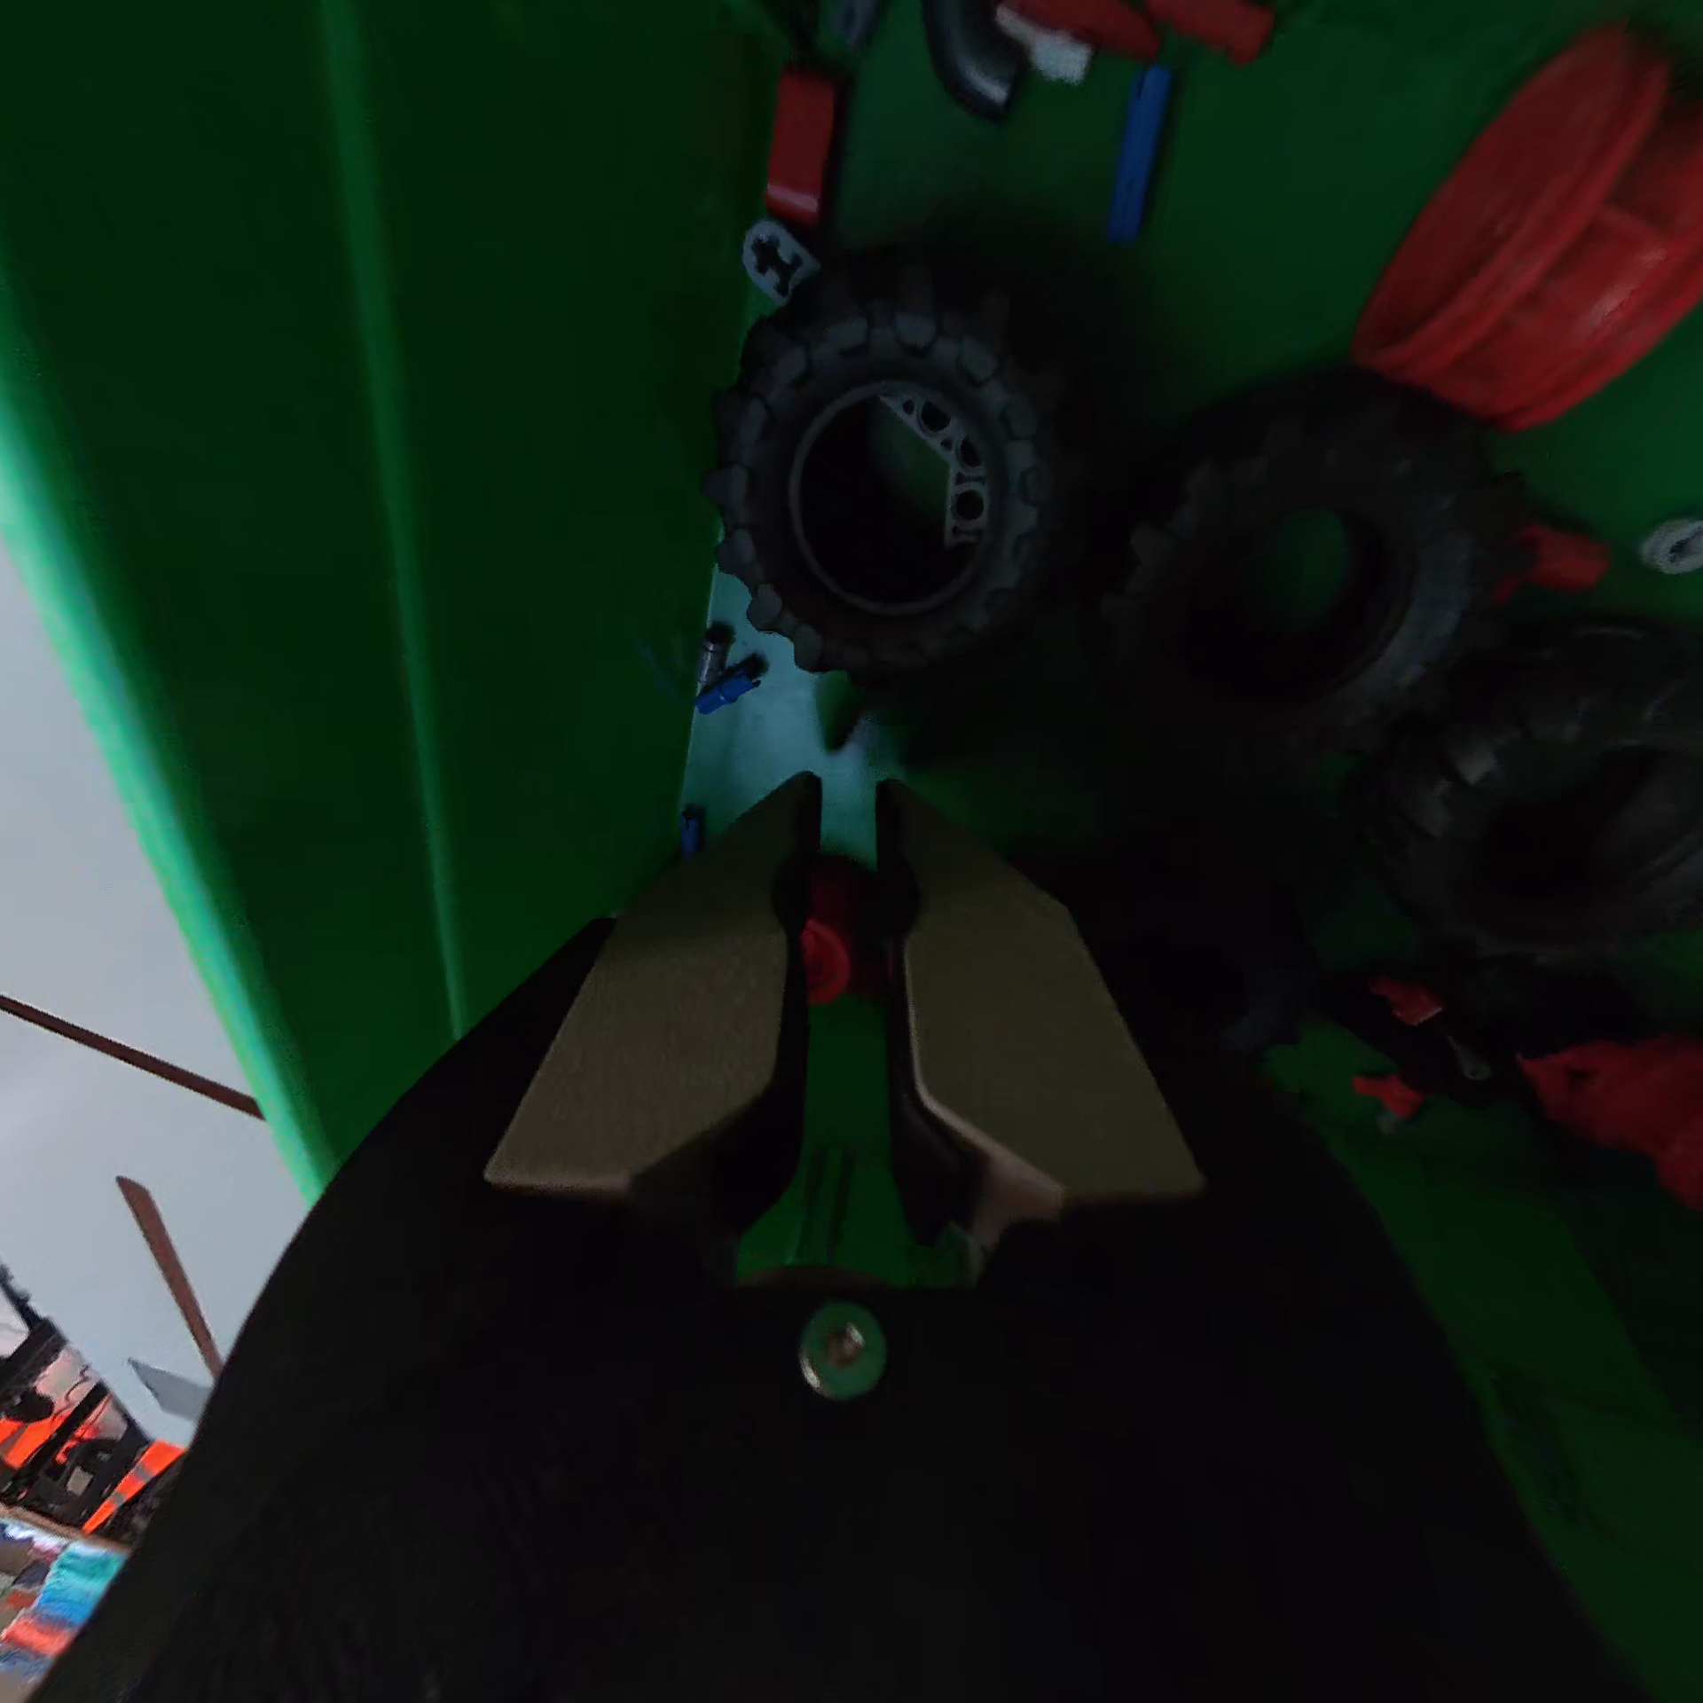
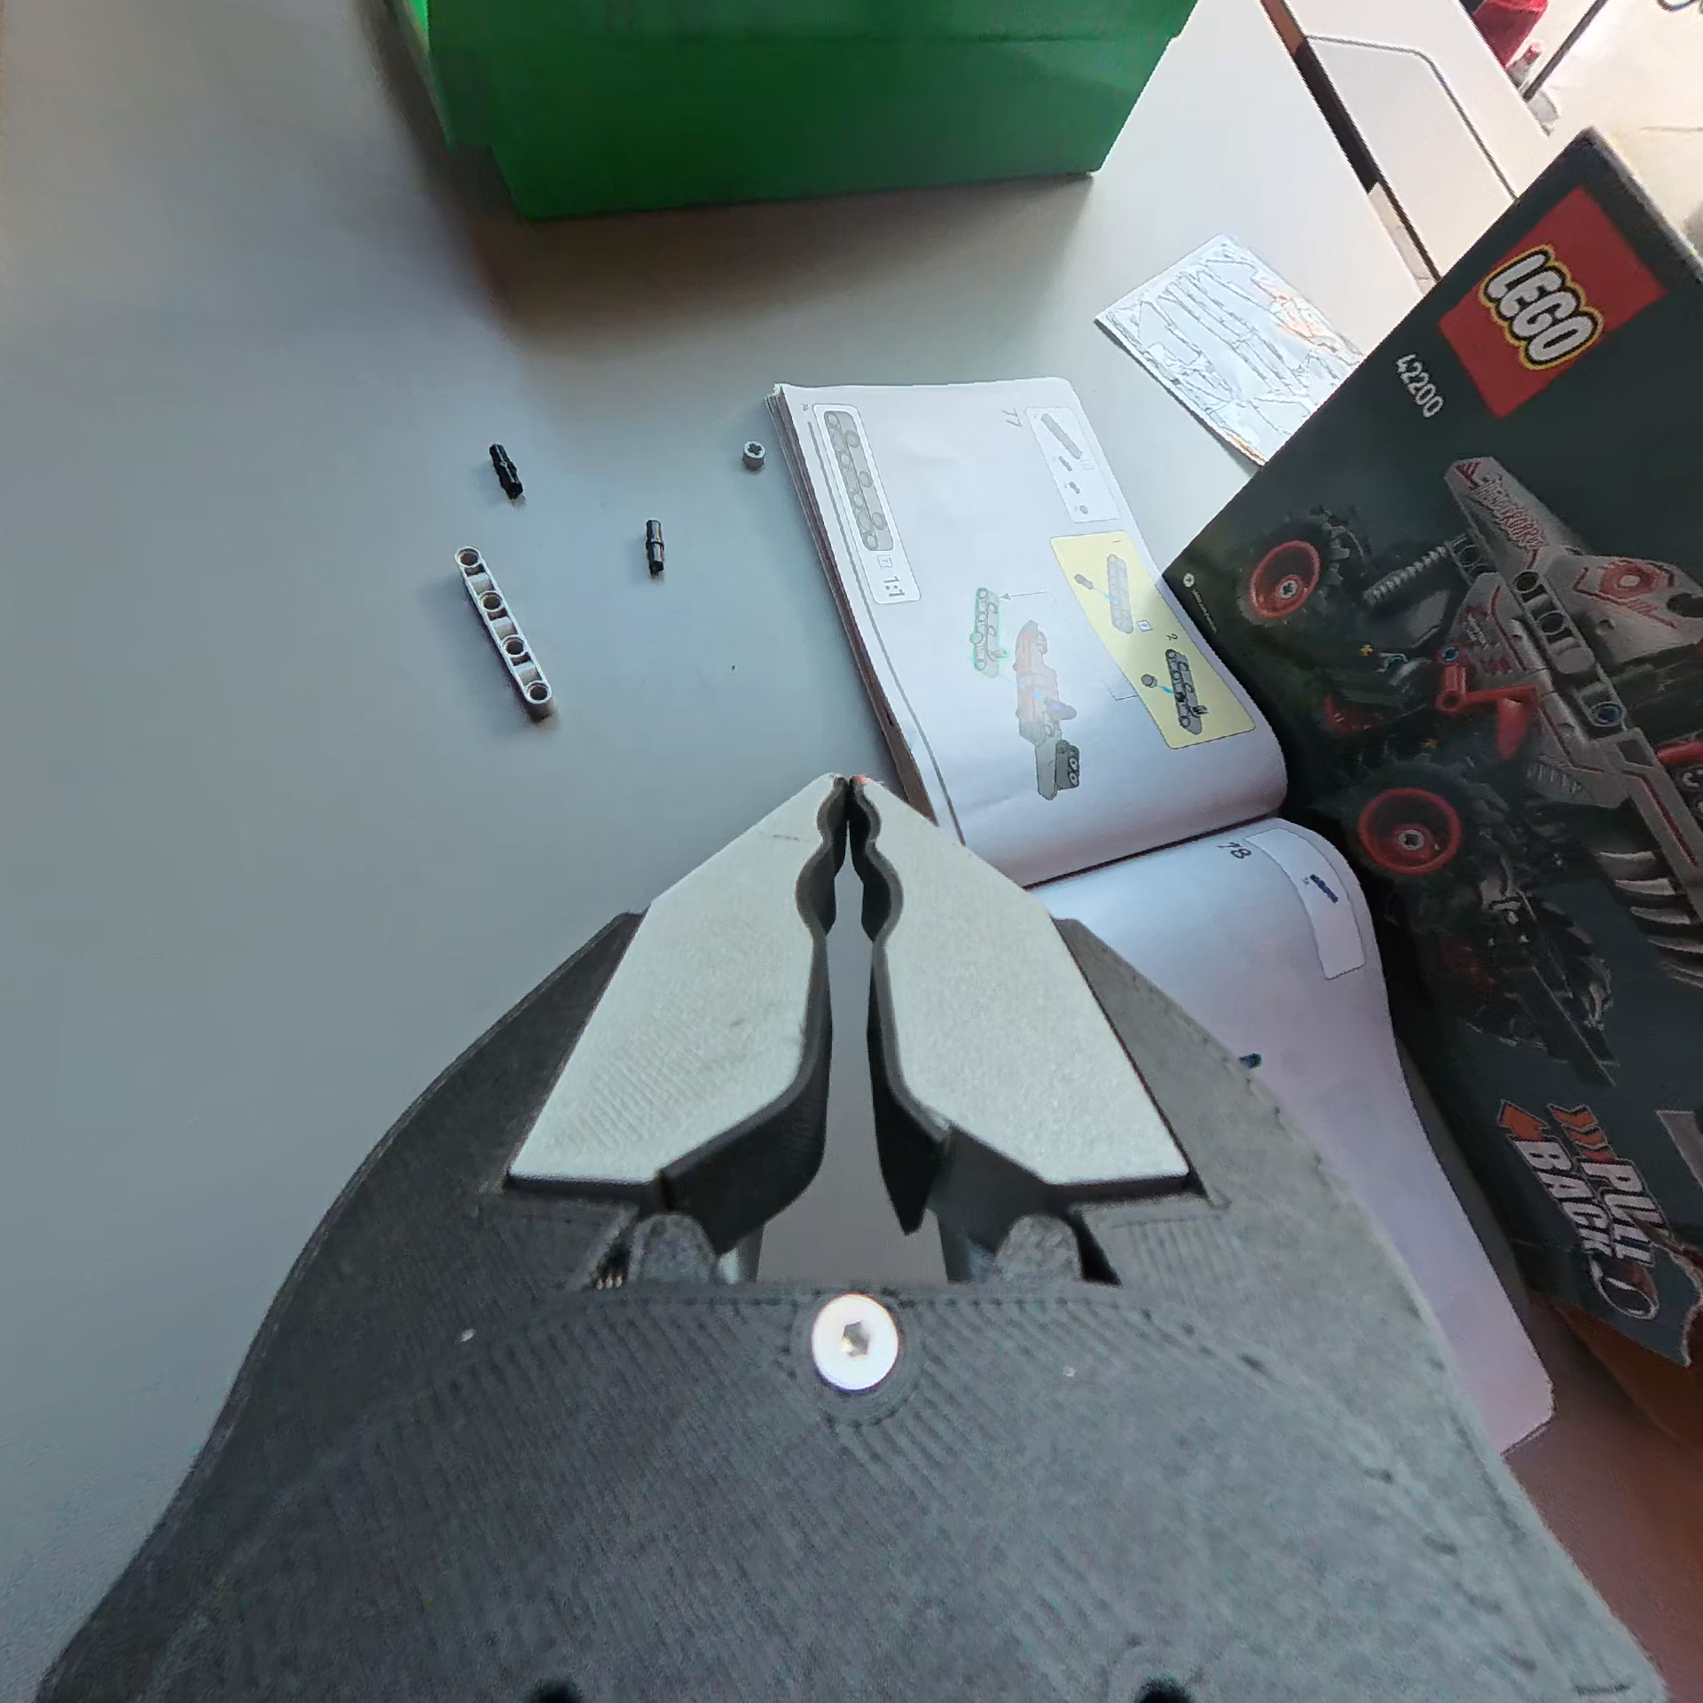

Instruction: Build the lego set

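Shadow half hides a red piece [image 1: 834,940] clamped in left tongs [image 1: 848,792]; right tongs [image 2: 848,792] together.

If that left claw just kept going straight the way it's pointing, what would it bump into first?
Probably the bare floor of the green bin just ahead of the left claw, then the knobbly black tyre beyond. Depth is hard to judge here.

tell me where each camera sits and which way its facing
Left wrist view: on the left tool, pointing down into the green bin at tyres; its fingers grip a small red piece.
Right wrist view: on the right tool, shut, above the grey table, facing loose parts and the open manual.
Shared: only the green bin.
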The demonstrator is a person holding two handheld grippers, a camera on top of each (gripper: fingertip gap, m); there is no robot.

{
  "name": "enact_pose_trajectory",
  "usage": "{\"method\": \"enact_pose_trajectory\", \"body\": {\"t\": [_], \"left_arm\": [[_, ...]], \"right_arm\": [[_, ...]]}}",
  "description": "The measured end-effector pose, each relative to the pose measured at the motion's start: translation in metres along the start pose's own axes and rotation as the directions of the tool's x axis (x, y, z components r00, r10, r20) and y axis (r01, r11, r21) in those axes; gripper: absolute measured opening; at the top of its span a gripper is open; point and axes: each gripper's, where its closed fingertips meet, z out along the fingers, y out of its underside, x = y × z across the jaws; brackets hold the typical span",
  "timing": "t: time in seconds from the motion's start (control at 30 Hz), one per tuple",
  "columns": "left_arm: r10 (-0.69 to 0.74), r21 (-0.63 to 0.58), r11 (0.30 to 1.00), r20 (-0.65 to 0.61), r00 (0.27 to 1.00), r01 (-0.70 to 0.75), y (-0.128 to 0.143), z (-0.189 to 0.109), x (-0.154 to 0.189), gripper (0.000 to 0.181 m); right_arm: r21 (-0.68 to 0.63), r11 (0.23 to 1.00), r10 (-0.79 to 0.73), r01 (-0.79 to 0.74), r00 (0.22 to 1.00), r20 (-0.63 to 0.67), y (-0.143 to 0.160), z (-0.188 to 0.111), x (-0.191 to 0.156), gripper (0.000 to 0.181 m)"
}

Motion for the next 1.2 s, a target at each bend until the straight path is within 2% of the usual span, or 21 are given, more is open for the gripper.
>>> {"method": "enact_pose_trajectory", "body": {"t": [0.07, 0.17, 0.27, 0.43, 0.5, 0.63, 0.67, 0.7, 0.73, 0.8, 0.87, 0.93, 1.0, 1.07, 1.13, 1.2], "left_arm": [[-0.003, 0.046, 0.999, 0.029, 1.000, 0.002, -0.007, -0.005, 0.000, 0.019], [-0.004, 0.060, 0.998, 0.103, 0.995, -0.002, -0.004, -0.012, -0.009, 0.014], [-0.079, 0.176, 0.981, -0.010, 0.997, 0.079, -0.022, -0.017, 0.004, 0.008], [-0.048, 0.319, 0.943, -0.141, 0.989, 0.091, -0.049, -0.036, 0.025, 0.000], [-0.057, 0.336, 0.937, -0.124, 0.991, 0.096, -0.050, -0.043, 0.021, 0.009], [0.022, 0.396, 0.918, -0.054, 0.998, 0.001, -0.070, -0.047, 0.026, 0.028], [0.059, 0.367, 0.929, -0.034, 0.998, -0.043, -0.070, -0.040, 0.031, 0.032], [0.096, 0.310, 0.947, -0.010, 0.995, -0.089, -0.067, -0.031, 0.034, 0.032], [0.110, 0.326, 0.940, 0.002, 0.994, -0.105, -0.071, -0.031, 0.036, 0.020], [0.103, 0.292, 0.951, 0.009, 0.995, -0.101, -0.067, -0.030, 0.034, 0.016], [0.056, 0.245, 0.969, -0.058, 0.997, -0.040, -0.060, -0.030, 0.037, 0.016], [0.020, 0.159, 0.987, -0.054, 0.998, -0.011, -0.042, -0.029, 0.031, 0.010], [-0.016, 0.140, 0.990, -0.069, 0.997, 0.026, -0.029, -0.032, 0.028, 0.010], [-0.027, 0.209, 0.977, -0.068, 0.997, 0.041, -0.026, -0.039, 0.025, 0.009], [-0.103, 0.273, 0.954, -0.072, 0.992, 0.119, -0.024, -0.050, 0.018, 0.000], [-0.186, 0.246, 0.951, -0.027, 0.982, 0.186, -0.006, -0.053, 0.006, 0.000]], "right_arm": [[-0.006, 1.000, -0.001, 0.001, 1.000, 0.003, 0.002, 0.001, -0.001, 0.000], [-0.012, 1.000, -0.004, 0.004, 1.000, 0.007, 0.002, 0.004, -0.003, 0.000], [-0.012, 1.000, -0.005, 0.005, 1.000, 0.011, 0.001, 0.006, -0.004, 0.000], [-0.019, 1.000, 0.010, -0.010, 1.000, 0.015, 0.005, 0.009, -0.003, 0.000], [-0.018, 1.000, 0.020, -0.020, 1.000, 0.016, 0.005, 0.009, -0.001, 0.000], [-0.017, 0.999, 0.028, -0.028, 0.999, 0.022, 0.005, 0.010, -0.001, 0.000], [-0.020, 0.999, 0.028, -0.027, 0.999, 0.021, 0.006, 0.011, -0.001, 0.000], [-0.022, 0.999, 0.027, -0.027, 0.999, 0.020, 0.006, 0.011, -0.001, 0.000], [-0.024, 0.999, 0.027, -0.026, 0.999, 0.020, 0.007, 0.011, -0.001, 0.000], [-0.023, 0.999, 0.029, -0.029, 0.999, 0.020, 0.007, 0.011, 0.000, 0.000], [-0.023, 0.999, 0.034, -0.033, 0.999, 0.022, 0.007, 0.011, 0.000, 0.000], [-0.025, 0.999, 0.035, -0.034, 0.999, 0.019, 0.008, 0.011, 0.001, 0.000], [-0.025, 0.999, 0.038, -0.037, 0.999, 0.018, 0.009, 0.011, 0.002, 0.000], [-0.027, 0.999, 0.040, -0.040, 0.999, 0.018, 0.009, 0.011, 0.003, 0.000], [-0.032, 0.999, 0.042, -0.041, 0.999, 0.015, 0.010, 0.011, 0.004, 0.000], [-0.034, 0.998, 0.045, -0.044, 0.999, 0.013, 0.011, 0.012, 0.005, 0.000]]}}
